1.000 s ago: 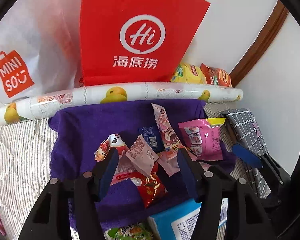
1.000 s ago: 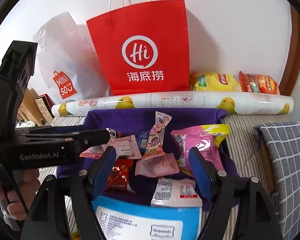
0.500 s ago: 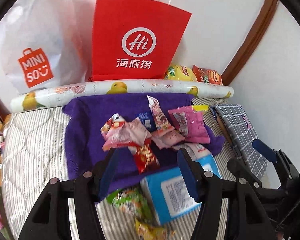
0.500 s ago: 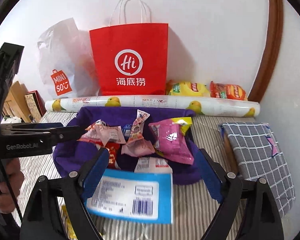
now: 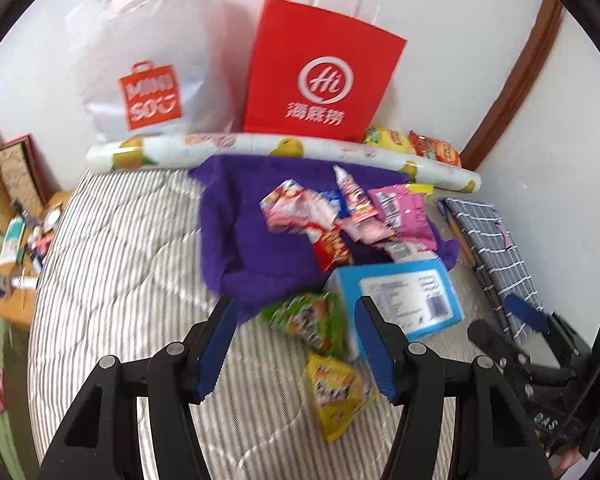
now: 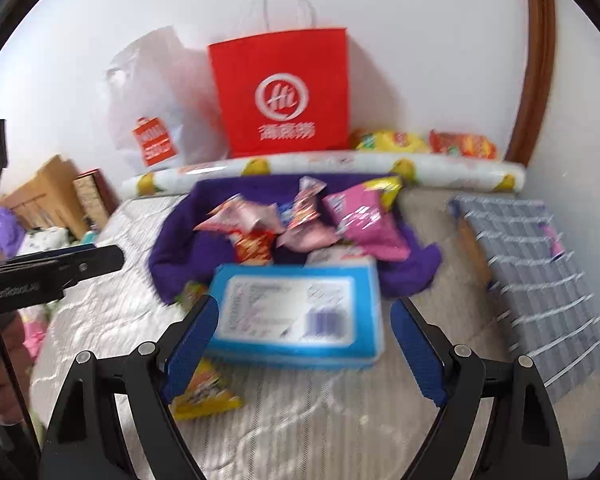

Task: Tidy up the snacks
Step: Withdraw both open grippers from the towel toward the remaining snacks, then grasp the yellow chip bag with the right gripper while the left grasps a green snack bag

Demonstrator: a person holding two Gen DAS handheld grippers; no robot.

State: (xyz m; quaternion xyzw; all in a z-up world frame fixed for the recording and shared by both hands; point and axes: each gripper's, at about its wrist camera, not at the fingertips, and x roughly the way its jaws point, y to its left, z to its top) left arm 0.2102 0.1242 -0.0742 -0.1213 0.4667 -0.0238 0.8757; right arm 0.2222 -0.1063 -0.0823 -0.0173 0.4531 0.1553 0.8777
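Snacks (image 5: 340, 216) lying heaped on purple towel (image 5: 236, 240), awaiting sorting; both grippers' jaws spread, gripping nothing, hovering over bed (image 5: 120, 260).

Snacks heaped on a purple towel, with more spilled onto the bed

A loose pile of pink, red and blue packets (image 5: 342, 216) lies on the crumpled purple towel (image 5: 236, 236). At the pile's 5 o'clock a blue box (image 5: 404, 300) lies flat, label up, touching the towel's near edge. A green packet (image 5: 312, 320) sits just beside the box at its 9 o'clock; a yellow packet (image 5: 336, 392) lies at the green one's 6 o'clock, on the striped bed (image 5: 112, 280).
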